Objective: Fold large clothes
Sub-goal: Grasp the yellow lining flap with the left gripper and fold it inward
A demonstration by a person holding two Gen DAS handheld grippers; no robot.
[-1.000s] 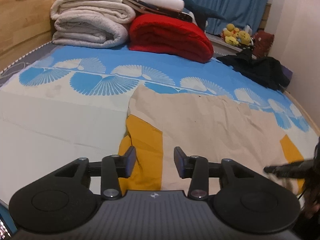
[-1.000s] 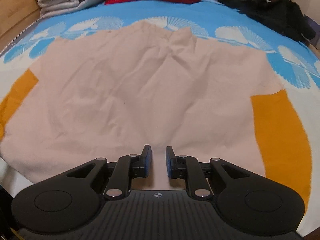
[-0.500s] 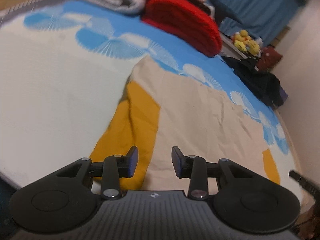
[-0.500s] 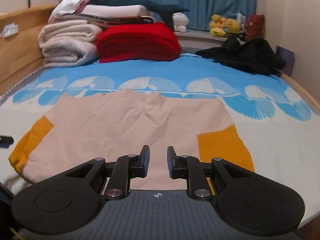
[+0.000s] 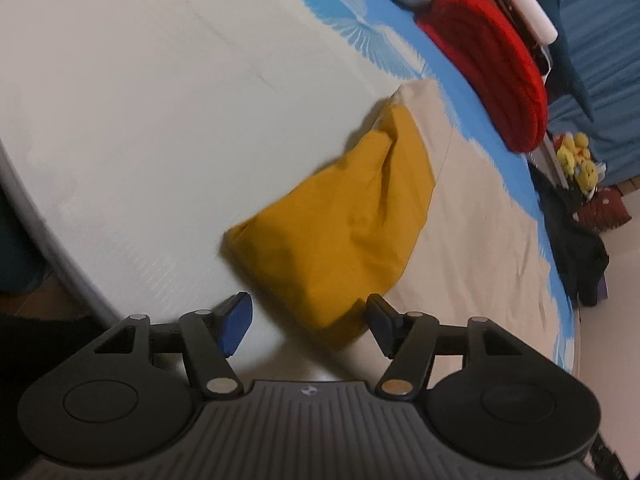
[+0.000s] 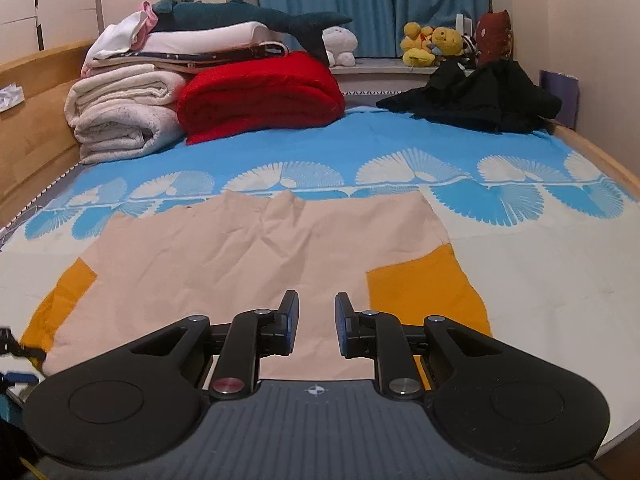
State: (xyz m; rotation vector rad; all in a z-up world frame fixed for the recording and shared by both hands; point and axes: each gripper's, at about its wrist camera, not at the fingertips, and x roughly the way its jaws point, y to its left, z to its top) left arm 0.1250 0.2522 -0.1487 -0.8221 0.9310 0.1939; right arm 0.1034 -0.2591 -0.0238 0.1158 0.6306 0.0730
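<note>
1. The left tongs (image 5: pixel 308 322) are opening, pads clear of the yellow sleeve (image 5: pixel 340 236) whose cuff lies between them at 12 o'clock.
2. The right tongs (image 6: pixel 313 322) stand narrowly parted and empty above the shirt (image 6: pixel 248 256).
3. The shirt lies flat on the bed (image 6: pixel 540 272); a red blanket (image 6: pixel 260 94) sits at 11 o'clock.

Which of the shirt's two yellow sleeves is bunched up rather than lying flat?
The sleeve before the left gripper, whose jaws are opening: it is humped and creased. The other sleeve lies flat.
</note>
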